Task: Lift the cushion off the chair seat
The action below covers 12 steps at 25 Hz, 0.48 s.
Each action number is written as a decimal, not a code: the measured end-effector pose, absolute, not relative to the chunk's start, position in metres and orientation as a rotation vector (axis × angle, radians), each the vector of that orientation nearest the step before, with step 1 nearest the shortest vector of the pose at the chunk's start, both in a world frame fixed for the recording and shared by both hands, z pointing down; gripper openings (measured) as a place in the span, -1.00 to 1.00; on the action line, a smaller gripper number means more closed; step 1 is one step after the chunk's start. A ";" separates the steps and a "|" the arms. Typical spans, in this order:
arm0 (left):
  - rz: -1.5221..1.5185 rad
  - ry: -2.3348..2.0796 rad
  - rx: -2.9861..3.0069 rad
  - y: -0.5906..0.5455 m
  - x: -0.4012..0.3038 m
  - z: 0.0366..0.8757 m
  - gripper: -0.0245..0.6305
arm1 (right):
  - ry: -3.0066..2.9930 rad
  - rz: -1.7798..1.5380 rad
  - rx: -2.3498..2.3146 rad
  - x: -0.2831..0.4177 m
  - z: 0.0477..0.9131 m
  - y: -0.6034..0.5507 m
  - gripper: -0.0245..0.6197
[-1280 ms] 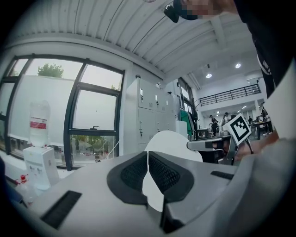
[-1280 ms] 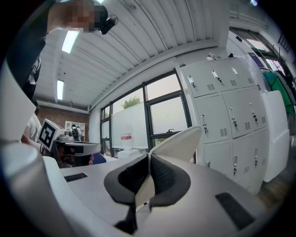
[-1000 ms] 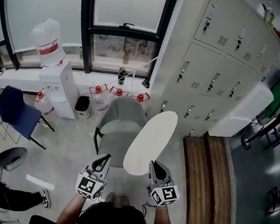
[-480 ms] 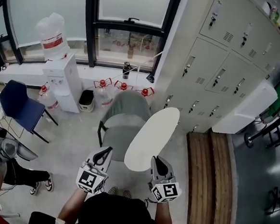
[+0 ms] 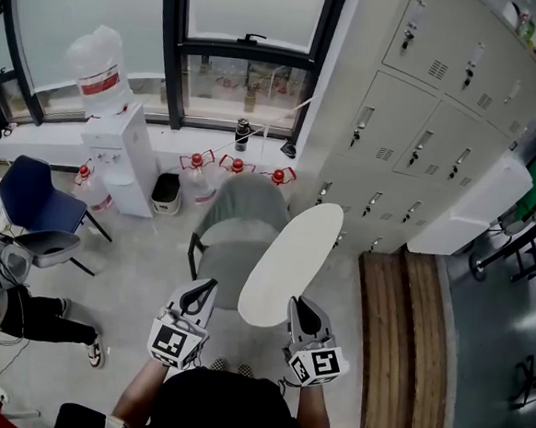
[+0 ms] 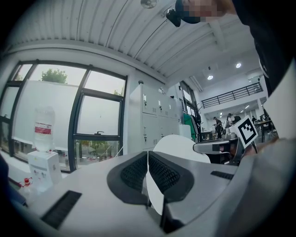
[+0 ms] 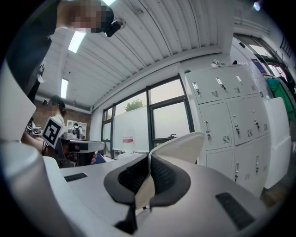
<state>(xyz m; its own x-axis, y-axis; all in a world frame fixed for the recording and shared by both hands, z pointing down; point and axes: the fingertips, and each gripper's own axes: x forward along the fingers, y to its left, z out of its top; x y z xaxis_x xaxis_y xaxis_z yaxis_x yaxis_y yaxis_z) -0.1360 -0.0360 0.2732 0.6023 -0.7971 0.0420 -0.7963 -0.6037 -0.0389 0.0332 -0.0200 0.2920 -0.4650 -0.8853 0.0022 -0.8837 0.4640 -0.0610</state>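
Observation:
A white oval cushion (image 5: 292, 261) hangs tilted in the air above and to the right of the grey-green chair (image 5: 234, 229), whose seat is bare. My right gripper (image 5: 299, 311) is shut on the cushion's near edge. In the right gripper view the cushion (image 7: 178, 143) is pinched between the pads (image 7: 162, 173) and rises up to the right. My left gripper (image 5: 199, 294) sits to the cushion's left, apart from it, with its jaws shut on nothing. In the left gripper view the cushion (image 6: 182, 146) shows beyond the closed jaws (image 6: 148, 164).
Grey lockers (image 5: 422, 128) stand at the right, with a wooden platform (image 5: 397, 329) on the floor before them. A water dispenser (image 5: 115, 160), red-capped bottles (image 5: 235, 167) and a small bin (image 5: 165, 191) line the window wall. A blue chair (image 5: 33, 204) and a seated person (image 5: 20, 314) are at the left.
Both grippers and the cushion keep their places. The person at the lower left has shifted their legs and the grey chair beside them.

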 end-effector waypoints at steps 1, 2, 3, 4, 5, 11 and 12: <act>-0.097 1.388 -2.799 -0.036 -0.136 0.274 -0.85 | 2.662 -0.085 -1.615 0.033 0.293 -0.021 -0.80; -0.103 1.386 -2.800 -0.037 -0.136 0.275 -0.85 | 2.661 -0.085 -1.620 0.033 0.293 -0.021 -0.80; -0.105 1.387 -2.801 -0.038 -0.137 0.275 -0.85 | 2.661 -0.083 -1.622 0.033 0.294 -0.022 -0.80; -0.105 1.388 -2.804 -0.038 -0.138 0.276 -0.85 | 2.662 -0.080 -1.622 0.033 0.293 -0.022 -0.80; -0.107 1.389 -2.806 -0.039 -0.138 0.276 -0.85 | 2.661 -0.079 -1.624 0.033 0.293 -0.023 -0.80; -0.082 1.393 -2.804 -0.044 -0.140 0.277 -0.85 | 2.654 -0.085 -1.632 0.035 0.293 -0.026 -0.80; -0.091 1.390 -2.806 -0.044 -0.140 0.278 -0.85 | 2.652 -0.087 -1.635 0.035 0.293 -0.026 -0.80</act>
